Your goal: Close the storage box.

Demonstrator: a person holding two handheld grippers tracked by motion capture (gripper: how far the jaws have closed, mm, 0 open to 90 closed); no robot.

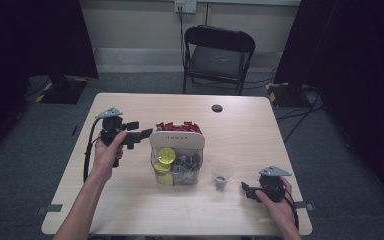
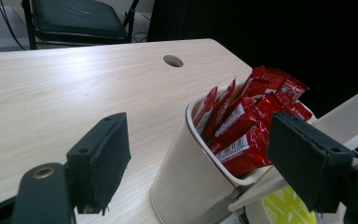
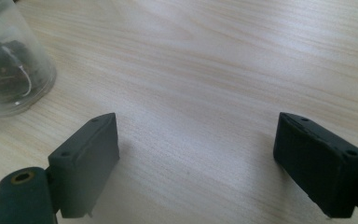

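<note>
- The left hand-held gripper (image 1: 139, 134) hangs just beside the white holder (image 1: 177, 140), up near its back pocket. Its jaws are spread wide and hold nothing.
- The red packets (image 2: 247, 121) stand packed tight in that back pocket, tips up. The holder sits in the middle of the desk (image 1: 130, 210).
- The step looks like picking out one red packet. To do it well, the left gripper should come down over the tip of just one packet, with one jaw on each flat side.
- It should squeeze softly and pull straight up, so the other packets stay in and the holder does not tip.
- The right hand-held gripper (image 1: 246, 191) rests low over the desk, near the clear cup (image 1: 222, 175) with something dark inside. Its jaws are spread too, with only bare wood between them.
- It could steady the holder if it starts to slide.
</note>
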